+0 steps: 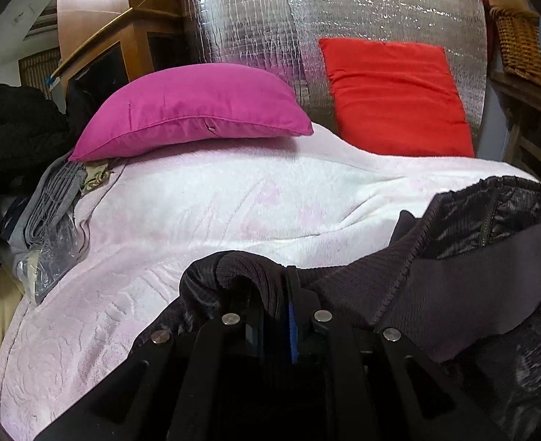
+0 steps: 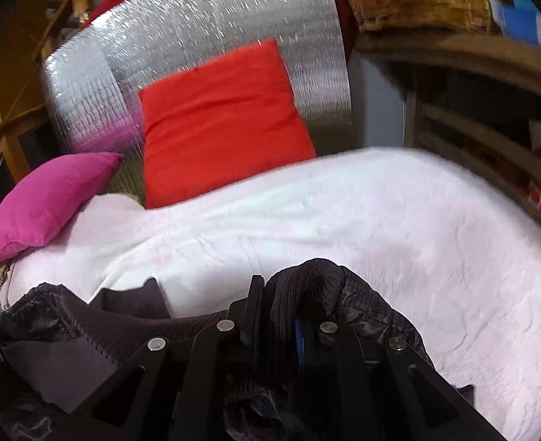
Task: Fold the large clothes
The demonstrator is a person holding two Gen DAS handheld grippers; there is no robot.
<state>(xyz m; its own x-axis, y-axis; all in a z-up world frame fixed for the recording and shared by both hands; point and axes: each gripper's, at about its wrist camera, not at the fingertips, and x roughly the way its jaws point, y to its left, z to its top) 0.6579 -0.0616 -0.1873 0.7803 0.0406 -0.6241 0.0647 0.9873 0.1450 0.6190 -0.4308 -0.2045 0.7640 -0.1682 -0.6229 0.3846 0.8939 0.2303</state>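
Gripping a dark jacket (image 1: pixel 435 294) by its ribbed hem, the left gripper (image 1: pixel 270 294) has its jaws nearly closed on a bunched fold of the knit band. The right gripper (image 2: pixel 277 308) pinches another fold of the same hem in the same way, jaws narrow on the cloth. The jacket hangs between them at the near edge of a bed, over a pale pink blanket (image 1: pixel 204 213). A magenta pillow (image 1: pixel 193 106) lies at the far left corner of the bed. A red cushion (image 2: pixel 219 125) leans against a silver foil panel (image 1: pixel 343 11) at the far edge.
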